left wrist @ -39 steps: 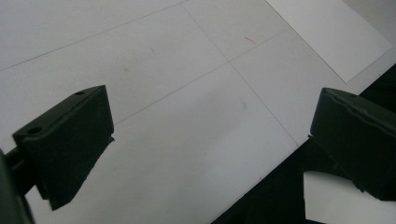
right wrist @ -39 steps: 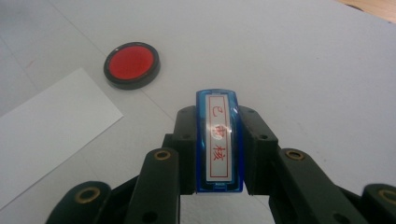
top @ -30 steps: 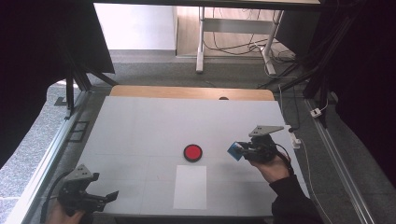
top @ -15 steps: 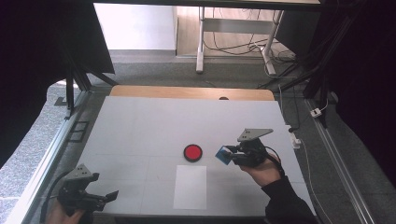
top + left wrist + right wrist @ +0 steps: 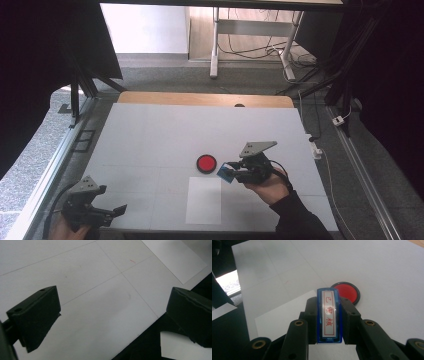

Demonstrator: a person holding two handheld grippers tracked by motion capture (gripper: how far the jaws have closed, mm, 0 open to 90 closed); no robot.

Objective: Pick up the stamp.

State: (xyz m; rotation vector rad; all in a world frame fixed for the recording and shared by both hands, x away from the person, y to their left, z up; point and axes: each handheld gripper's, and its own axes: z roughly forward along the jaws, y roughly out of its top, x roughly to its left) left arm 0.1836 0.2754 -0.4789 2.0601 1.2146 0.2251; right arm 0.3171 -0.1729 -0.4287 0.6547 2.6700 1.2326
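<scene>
A small blue stamp (image 5: 329, 315) of translucent plastic, a narrow rectangular block, was gripped between the black jaws of the right claw (image 5: 329, 321), which were closed tight against its two long sides. On its top a white label was framed by a thin red line, and red characters were printed down it; they looked like Chinese script but were not read with certainty. In the high view the stamp (image 5: 224, 173) was held above the white table (image 5: 150, 135), just right of a round red ink pad (image 5: 206, 163) with a black rim and just above the upper right corner of a plain white sheet of paper (image 5: 204, 200). The pad's surface was seen as matte red and flat, its rim as smooth and glossy. The table top was pale and smooth, crossed by faint thin lines. The left claw (image 5: 114, 212) was seen at the near left corner of the table, its blocky matte black jaws spread wide with nothing between them, as the left gripper view showed.
</scene>
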